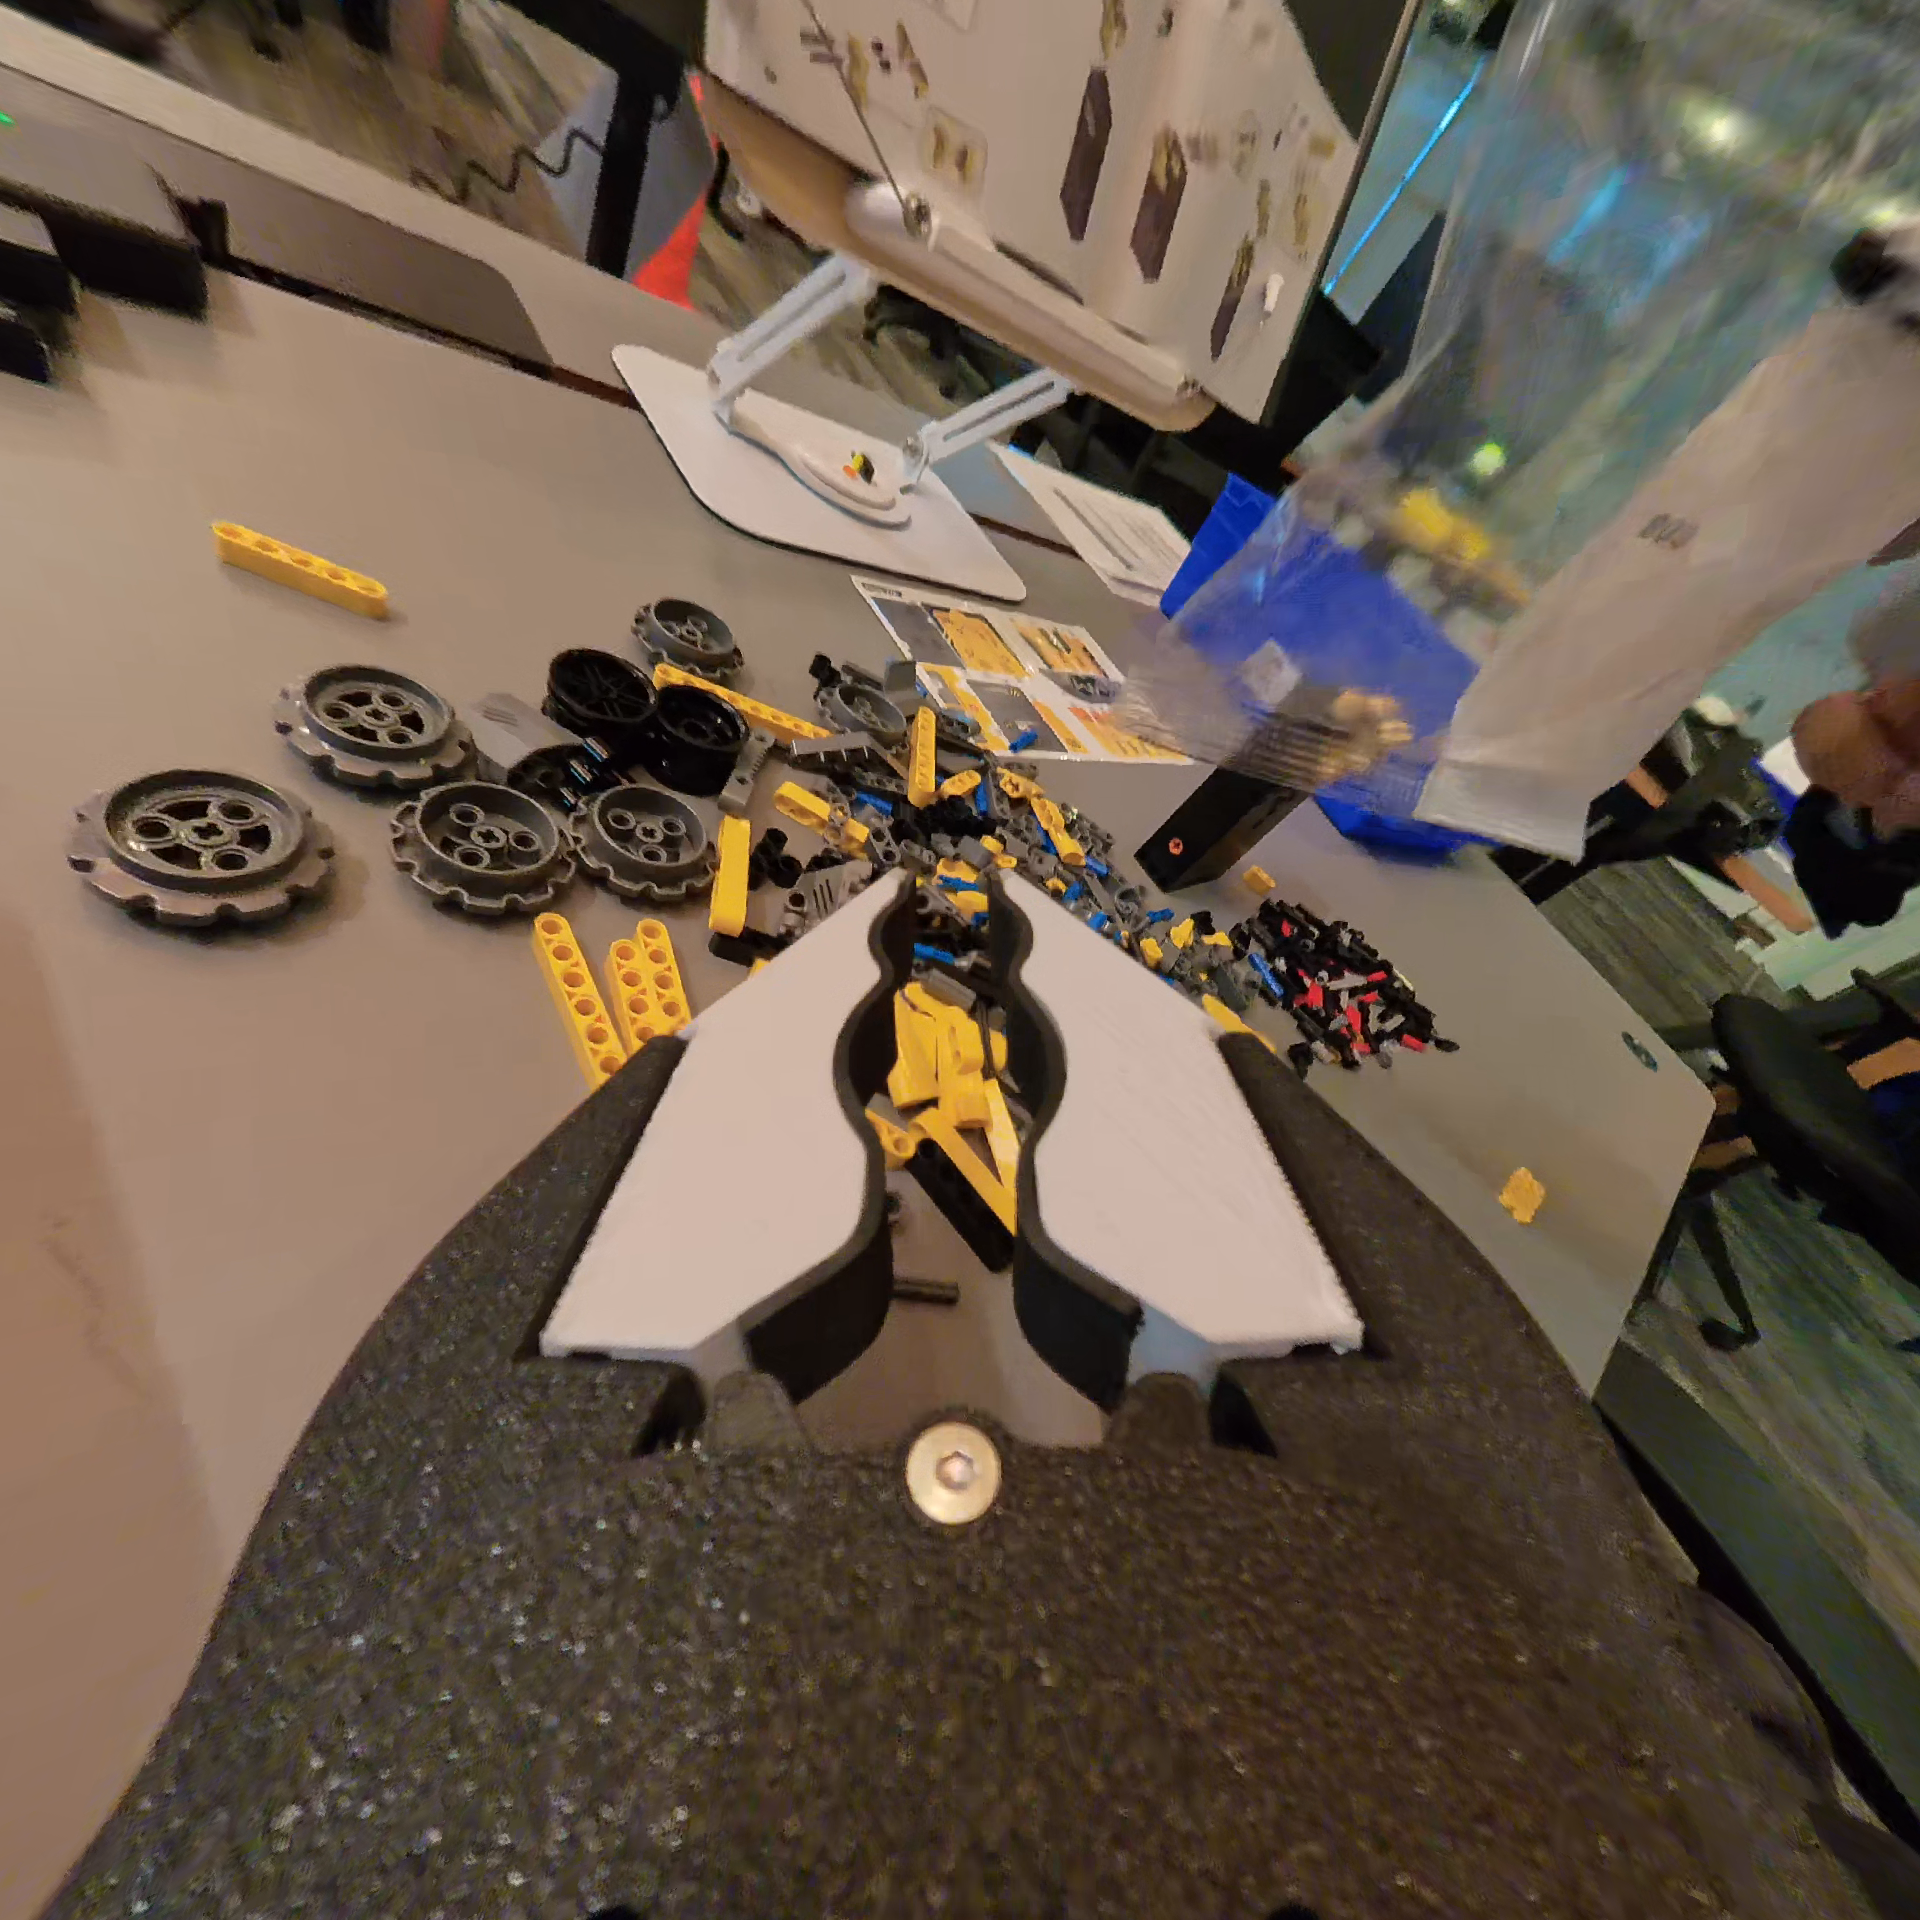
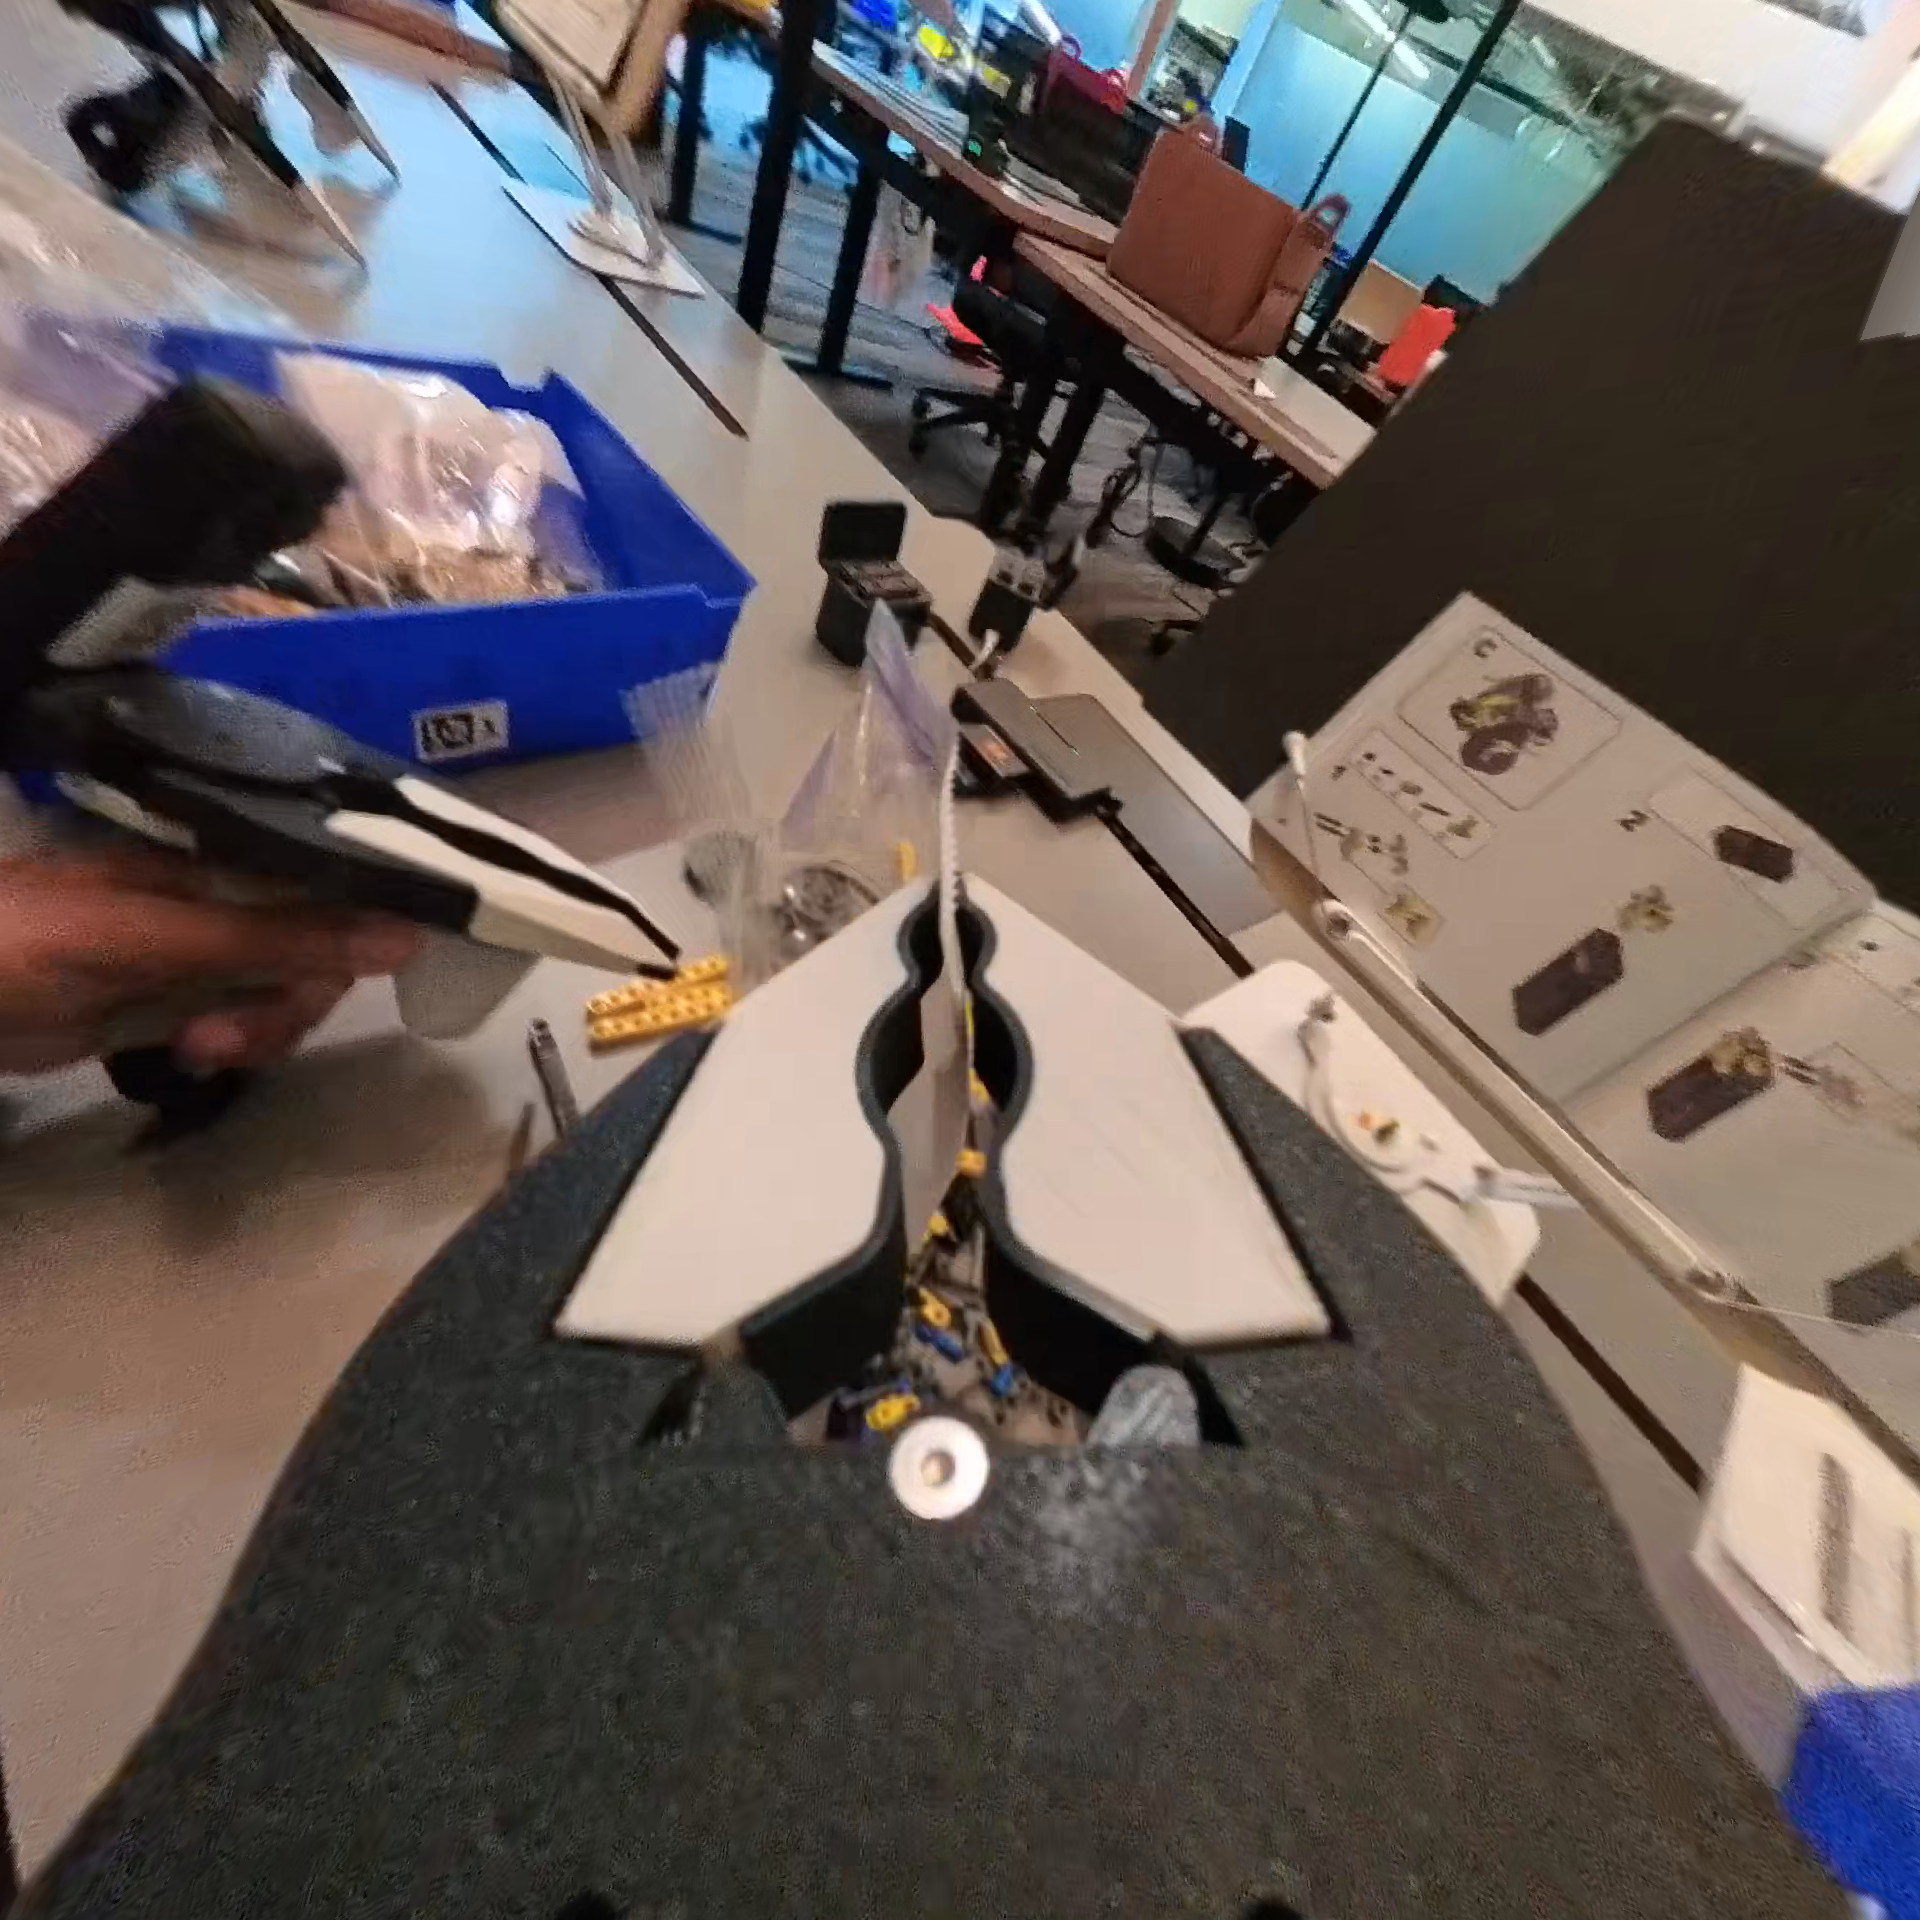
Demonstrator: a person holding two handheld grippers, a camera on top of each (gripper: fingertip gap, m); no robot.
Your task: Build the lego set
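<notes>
My left gripper (image 1: 951, 883) hangs over a pile of yellow, black and blue building-toy parts (image 1: 935, 821) on the grey table (image 1: 312, 1091). Its jaws stand a narrow gap apart with nothing between them. In the right wrist view its tips (image 2: 665, 954) sit just above three yellow beams (image 2: 660, 1000). My right gripper (image 2: 951, 899) is shut on the white edge strip of a clear plastic bag (image 2: 862, 790) with a few small parts inside. The bag (image 1: 1455, 364) is held up at the right of the left wrist view, blurred.
Several grey toothed wheels (image 1: 197, 842) and black tyres (image 1: 644, 707) lie left of the pile, with a lone yellow beam (image 1: 301, 566) behind them. A blue bin (image 2: 468, 665) of bags, a booklet stand (image 1: 810, 457), a black box (image 1: 1216, 831) and a leaflet (image 1: 1018, 665) stand behind the pile. The gap from one gripper's tips to the other's is roughly 15 centimetres. The lone yellow beam (image 1: 301, 566) is closer to my left gripper, around 20 centimetres from its tips; the right tips are 35 centimetres off.
</notes>
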